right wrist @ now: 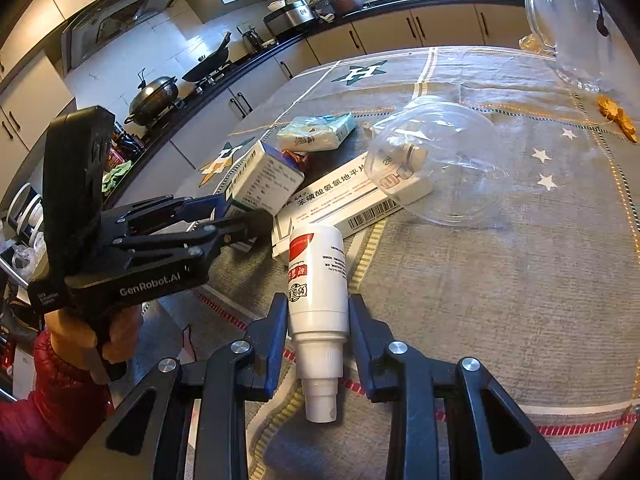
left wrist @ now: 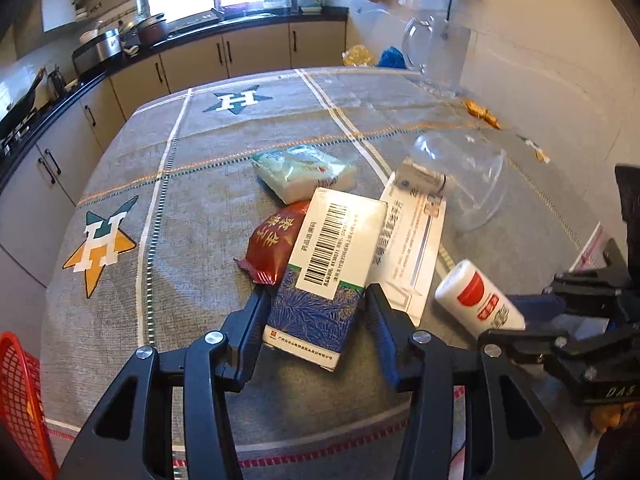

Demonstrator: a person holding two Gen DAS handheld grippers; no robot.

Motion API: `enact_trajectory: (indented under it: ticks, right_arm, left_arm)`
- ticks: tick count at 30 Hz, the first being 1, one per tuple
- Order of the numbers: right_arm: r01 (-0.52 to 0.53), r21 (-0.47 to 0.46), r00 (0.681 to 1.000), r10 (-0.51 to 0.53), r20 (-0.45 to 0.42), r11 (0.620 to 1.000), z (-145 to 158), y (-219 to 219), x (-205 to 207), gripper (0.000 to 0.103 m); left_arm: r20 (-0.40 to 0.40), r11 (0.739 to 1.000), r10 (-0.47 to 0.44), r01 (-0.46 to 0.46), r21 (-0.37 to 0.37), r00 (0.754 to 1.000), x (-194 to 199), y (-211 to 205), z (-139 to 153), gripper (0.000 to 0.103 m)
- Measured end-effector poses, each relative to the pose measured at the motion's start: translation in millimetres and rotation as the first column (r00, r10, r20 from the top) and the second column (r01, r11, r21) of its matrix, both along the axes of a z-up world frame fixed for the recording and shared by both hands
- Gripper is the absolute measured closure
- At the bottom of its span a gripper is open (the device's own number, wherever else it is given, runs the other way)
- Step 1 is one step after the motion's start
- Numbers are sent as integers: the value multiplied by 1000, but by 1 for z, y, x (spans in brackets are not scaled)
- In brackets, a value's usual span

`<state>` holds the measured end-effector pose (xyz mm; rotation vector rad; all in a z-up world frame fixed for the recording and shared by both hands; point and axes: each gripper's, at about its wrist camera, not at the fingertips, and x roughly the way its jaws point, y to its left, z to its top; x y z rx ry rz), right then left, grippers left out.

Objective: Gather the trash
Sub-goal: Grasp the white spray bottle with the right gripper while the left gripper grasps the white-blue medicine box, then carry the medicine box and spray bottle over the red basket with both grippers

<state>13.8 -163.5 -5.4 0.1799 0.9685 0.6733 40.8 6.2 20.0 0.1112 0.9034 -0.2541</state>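
Observation:
My left gripper is shut on a blue-and-white medicine box with a barcode, its far end resting on the pile; it also shows in the right wrist view. My right gripper is shut on a white spray bottle with a red label, nozzle toward the camera; it also shows in the left wrist view. On the cloth-covered table lie a red snack wrapper, a tissue pack, a long white medicine box and a clear plastic cup on its side.
A red mesh basket sits at the table's near left edge. A glass pitcher stands at the far right by the wall. Orange scraps lie near the wall. Kitchen counters with pots run along the left and back.

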Motion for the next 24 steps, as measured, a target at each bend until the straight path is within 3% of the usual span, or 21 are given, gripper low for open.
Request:
enact_trajectory:
  ticks: [2, 5, 16, 24]
  right_arm:
    - [2, -1, 1000, -2, 2, 1000, 0, 0, -1, 70]
    - [4, -2, 1000, -4, 5, 1000, 0, -1, -2, 70]
    - [7, -12, 998, -6, 59, 1000, 8, 3, -12, 70]
    - [59, 56, 996, -63, 65, 997, 14, 6, -37, 70]
  left_arm:
    - [7, 1000, 13, -13, -12, 1000, -1, 2, 1, 56]
    - [12, 999, 22, -22, -25, 1000, -5, 4, 2, 70]
    - [55, 996, 49, -45, -79, 997, -48, 14, 10, 70]
    - [101, 993, 85, -76, -92, 991, -85, 30, 18, 70]
